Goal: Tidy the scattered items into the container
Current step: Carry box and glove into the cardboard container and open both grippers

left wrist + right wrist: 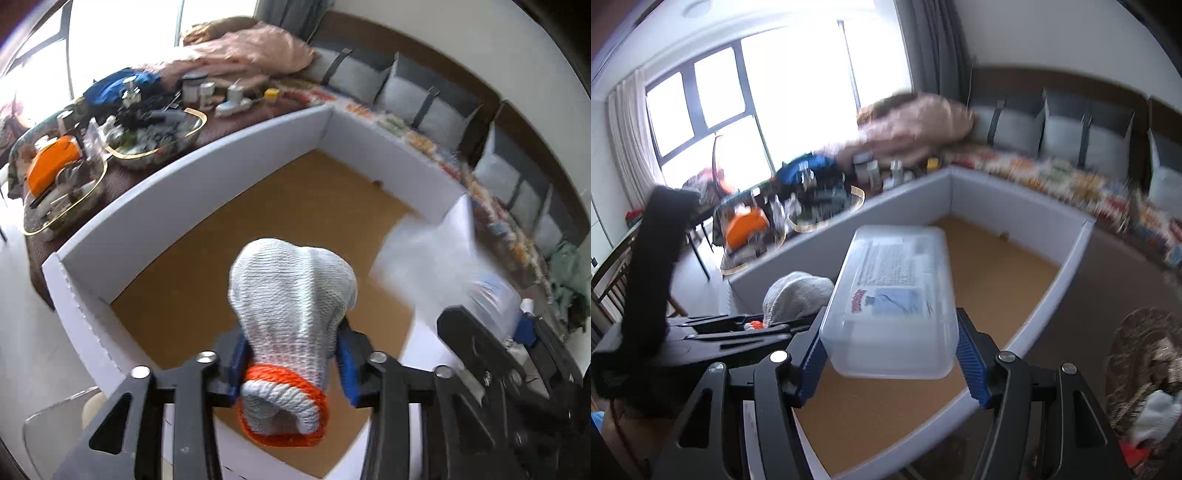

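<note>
My left gripper is shut on a white knitted glove with an orange cuff, held above the brown floor of an open white cardboard box. My right gripper is shut on a clear plastic box with a printed label, held over the same cardboard box. In the left wrist view the plastic box shows blurred at the right, with the right gripper under it. In the right wrist view the glove and the left gripper show at the left.
Glass trays of small items, an orange object and bottles stand on the table beyond the cardboard box. A patterned cloth and grey cushions run along the far side. A woven basket with white cloth sits at the right.
</note>
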{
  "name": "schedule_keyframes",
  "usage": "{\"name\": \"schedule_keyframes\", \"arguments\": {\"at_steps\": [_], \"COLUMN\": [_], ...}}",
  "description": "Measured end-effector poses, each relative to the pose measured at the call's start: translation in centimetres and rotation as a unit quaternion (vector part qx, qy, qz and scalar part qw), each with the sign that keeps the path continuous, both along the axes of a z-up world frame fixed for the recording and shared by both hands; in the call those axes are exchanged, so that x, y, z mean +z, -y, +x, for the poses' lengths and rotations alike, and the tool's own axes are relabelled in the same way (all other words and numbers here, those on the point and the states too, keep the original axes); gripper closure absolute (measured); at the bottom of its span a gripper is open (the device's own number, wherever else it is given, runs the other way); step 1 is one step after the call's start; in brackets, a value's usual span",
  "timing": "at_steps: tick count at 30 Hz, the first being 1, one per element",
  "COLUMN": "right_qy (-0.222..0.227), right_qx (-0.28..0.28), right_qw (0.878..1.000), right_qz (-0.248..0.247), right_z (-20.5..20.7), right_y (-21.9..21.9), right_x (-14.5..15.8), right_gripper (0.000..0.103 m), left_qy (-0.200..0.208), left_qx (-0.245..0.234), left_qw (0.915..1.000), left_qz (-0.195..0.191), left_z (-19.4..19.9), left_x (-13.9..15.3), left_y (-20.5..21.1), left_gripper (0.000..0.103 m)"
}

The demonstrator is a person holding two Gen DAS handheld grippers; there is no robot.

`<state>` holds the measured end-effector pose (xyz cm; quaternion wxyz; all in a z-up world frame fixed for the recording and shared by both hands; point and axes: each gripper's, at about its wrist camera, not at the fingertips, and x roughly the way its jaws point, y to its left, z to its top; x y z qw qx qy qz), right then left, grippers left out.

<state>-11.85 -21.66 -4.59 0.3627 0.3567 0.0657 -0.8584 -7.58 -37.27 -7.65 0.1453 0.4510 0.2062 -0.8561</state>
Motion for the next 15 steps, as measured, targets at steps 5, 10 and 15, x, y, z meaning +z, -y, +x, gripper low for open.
{"name": "schedule_keyframes", "arguments": {"at_steps": [5, 10, 15], "right_qy": [0.011, 0.014, 0.032], "right_qx": [-0.015, -0.02, -0.009], "right_qw": [1.0, 1.0, 0.999], "right_qz": [0.015, 0.02, 0.01], "right_z": [-0.8, -0.1, 1.8], "right_y": [0.0, -0.7, -1.0], "right_x": [-1.1, -1.4, -1.4], "right_gripper": [0.038, 0.038, 0.038], "left_qy": [-0.003, -0.013, -0.031], "left_qx": [0.018, 0.037, 0.028], "left_qw": [0.9998, 0.9991, 0.998], "left_qz": [-0.01, -0.015, -0.048], "left_z": [1.5, 2.0, 1.6], "left_x": [-0.1, 0.0, 0.2], "left_y": [1.0, 1.6, 1.6], "left_gripper": [0.036, 0.035, 0.035]}}
